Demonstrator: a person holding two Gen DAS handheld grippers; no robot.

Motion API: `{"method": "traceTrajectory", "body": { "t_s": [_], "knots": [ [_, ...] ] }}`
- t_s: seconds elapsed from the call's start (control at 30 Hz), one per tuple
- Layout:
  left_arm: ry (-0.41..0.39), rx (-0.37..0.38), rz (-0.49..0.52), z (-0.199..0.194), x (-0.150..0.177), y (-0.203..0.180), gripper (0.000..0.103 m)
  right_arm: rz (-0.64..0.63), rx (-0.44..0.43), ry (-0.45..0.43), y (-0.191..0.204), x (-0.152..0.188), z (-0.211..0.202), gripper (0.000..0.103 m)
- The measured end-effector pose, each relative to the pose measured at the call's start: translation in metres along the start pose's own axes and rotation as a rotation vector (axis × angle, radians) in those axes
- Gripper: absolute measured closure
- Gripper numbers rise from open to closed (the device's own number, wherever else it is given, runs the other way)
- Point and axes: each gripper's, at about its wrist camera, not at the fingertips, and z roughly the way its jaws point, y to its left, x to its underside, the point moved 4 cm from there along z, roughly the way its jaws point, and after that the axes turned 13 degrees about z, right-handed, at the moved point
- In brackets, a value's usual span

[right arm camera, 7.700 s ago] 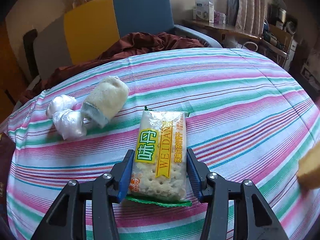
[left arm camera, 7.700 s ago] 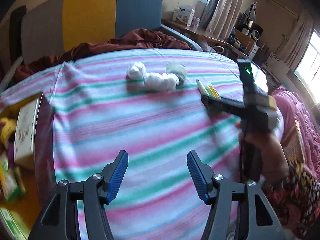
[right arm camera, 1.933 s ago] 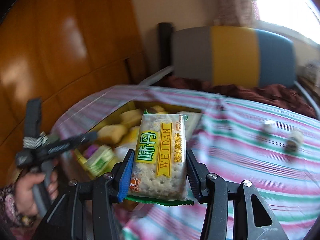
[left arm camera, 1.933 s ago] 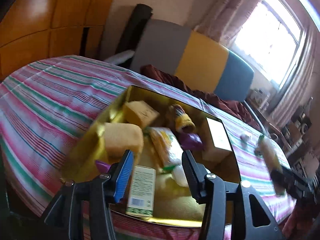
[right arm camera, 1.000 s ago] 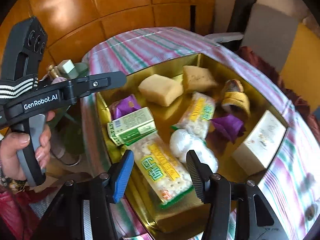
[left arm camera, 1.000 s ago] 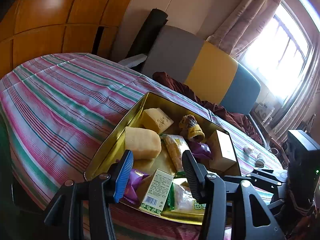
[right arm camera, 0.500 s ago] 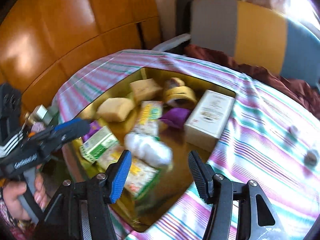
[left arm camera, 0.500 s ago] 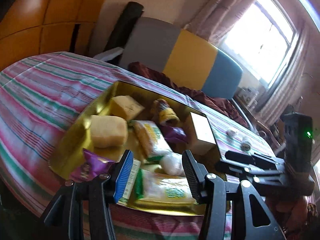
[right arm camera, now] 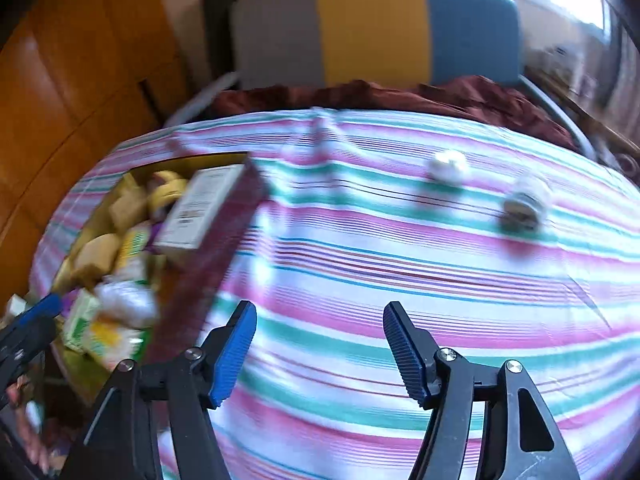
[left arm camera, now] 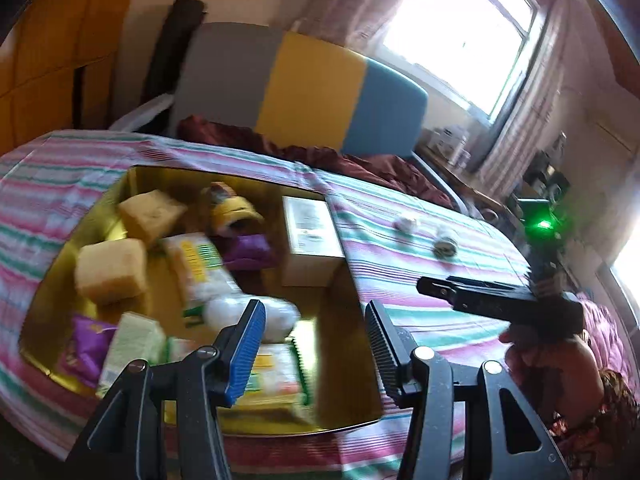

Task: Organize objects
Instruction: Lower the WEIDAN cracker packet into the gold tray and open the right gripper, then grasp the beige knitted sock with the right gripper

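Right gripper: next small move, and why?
Probably carry the right gripper forward over the striped cloth to the small white wrapped ball. Its jaws have just been opening and nothing is between them; that ball and the round wrapped piece beside it lie outside the gold tin tray.

Glossy gold metal tin [left arm camera: 352,280], matt striped cloth [right arm camera: 400,280], shiny wood wall [right arm camera: 60,100].

Wide open striped counter [right arm camera: 400,248] right of the gold tin [left arm camera: 344,380], only a white wad [right arm camera: 448,168] and a small roll [right arm camera: 524,200] far across from it. The tin itself is crammed; the white box [left arm camera: 310,236] crowds its right wall, bare floor only at its near right corner.
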Motion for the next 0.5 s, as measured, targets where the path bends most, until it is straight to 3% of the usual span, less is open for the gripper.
{"method": "traceTrajectory", "body": {
  "t_s": [0.13, 0.27, 0.5],
  "knots": [
    [0.030, 0.039, 0.053, 0.013, -0.006, -0.026, 0.050, 0.045, 0.050, -0.018, -0.029, -0.004, 0.001, 0.036],
    [0.068, 0.092, 0.114, 0.029, -0.012, -0.056, 0.042, 0.066, 0.101, -0.038, -0.054, -0.007, 0.002, 0.035],
    [0.136, 0.156, 0.191, 0.061, -0.013, -0.100, 0.041, 0.113, 0.163, -0.067, -0.097, -0.015, 0.011, 0.032]
  ]
}}
